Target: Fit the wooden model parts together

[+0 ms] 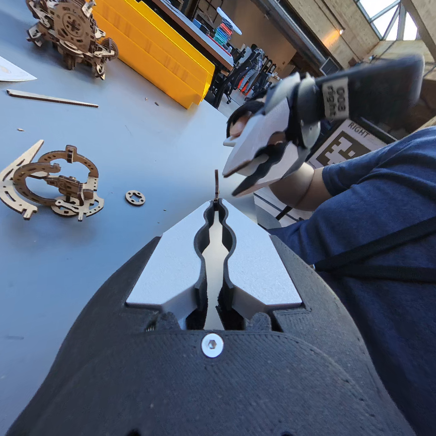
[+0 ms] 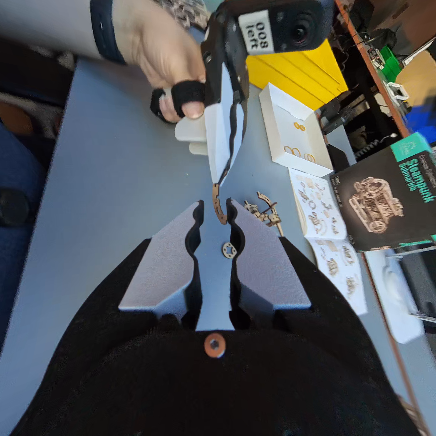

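My left gripper (image 1: 216,202) is shut on a small curved wooden piece (image 1: 216,182), pinched at its tips and held above the grey table (image 1: 141,146). In the right wrist view the left gripper (image 2: 218,180) hangs the curved piece (image 2: 218,207) down between the tips of my right gripper (image 2: 215,203), which is open and empty. The piece's lower end is close to my right finger; I cannot tell if they touch. In the left wrist view the right gripper (image 1: 230,185) sits just right of the piece. A wooden ring (image 1: 135,198) (image 2: 229,250) lies on the table.
A part-built curved wooden frame (image 1: 59,186) (image 2: 264,212) stands on the table. A larger wooden model (image 1: 70,35), a wooden strip (image 1: 52,99) and yellow bins (image 1: 153,52) lie farther off. A white tray (image 2: 278,113), an instruction booklet (image 2: 318,212) and the kit box (image 2: 382,205) are on the right. The larger wooden model (image 1: 70,35) is about equally far from each gripper, around 35 centimeters.
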The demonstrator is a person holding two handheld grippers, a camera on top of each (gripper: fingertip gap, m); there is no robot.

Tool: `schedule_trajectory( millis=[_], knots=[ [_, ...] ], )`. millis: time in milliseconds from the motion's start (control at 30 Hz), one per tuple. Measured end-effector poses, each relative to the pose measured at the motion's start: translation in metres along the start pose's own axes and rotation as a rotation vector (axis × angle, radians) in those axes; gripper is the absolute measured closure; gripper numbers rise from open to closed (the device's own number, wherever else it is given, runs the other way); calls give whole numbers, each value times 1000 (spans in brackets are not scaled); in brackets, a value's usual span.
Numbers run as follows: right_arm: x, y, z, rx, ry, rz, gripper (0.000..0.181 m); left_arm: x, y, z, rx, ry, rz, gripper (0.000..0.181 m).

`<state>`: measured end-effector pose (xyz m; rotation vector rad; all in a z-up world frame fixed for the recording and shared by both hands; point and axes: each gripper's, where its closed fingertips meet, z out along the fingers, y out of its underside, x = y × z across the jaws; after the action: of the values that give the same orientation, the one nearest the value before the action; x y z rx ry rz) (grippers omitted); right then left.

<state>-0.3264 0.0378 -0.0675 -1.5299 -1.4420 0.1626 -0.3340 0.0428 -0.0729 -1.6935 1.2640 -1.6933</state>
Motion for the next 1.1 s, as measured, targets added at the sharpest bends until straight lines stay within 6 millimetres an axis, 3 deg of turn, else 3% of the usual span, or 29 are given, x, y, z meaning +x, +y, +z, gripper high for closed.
schedule_trajectory(
  millis=[33,133,233,367,467,533,667,867,967,1100],
  knots=[
    [0,-7,-1,59,-35,93,159,1,1,0,-7,-5,16,181],
    [5,-16,2,141,-102,315,159,10,3,3,-34,5,60,181],
    [1,-2,11,38,-149,307,159,13,2,5,-50,-21,103,181],
    [17,6,0,18,-81,309,165,7,-2,-4,-29,-59,105,181],
    [20,-3,-7,100,-102,437,173,6,-6,-7,12,-66,98,181],
    [14,-12,-5,151,-132,482,161,3,-8,-8,35,-71,88,181],
    [32,-12,0,214,27,542,144,3,-11,-8,78,-57,54,181],
    [33,-12,-2,455,-88,904,138,11,-26,-11,201,-27,33,181],
    [29,-21,-3,568,-170,1021,143,16,-32,-11,265,3,17,181],
    [27,-29,-6,696,-274,1111,180,22,-32,-4,287,52,-6,181]
  ],
)
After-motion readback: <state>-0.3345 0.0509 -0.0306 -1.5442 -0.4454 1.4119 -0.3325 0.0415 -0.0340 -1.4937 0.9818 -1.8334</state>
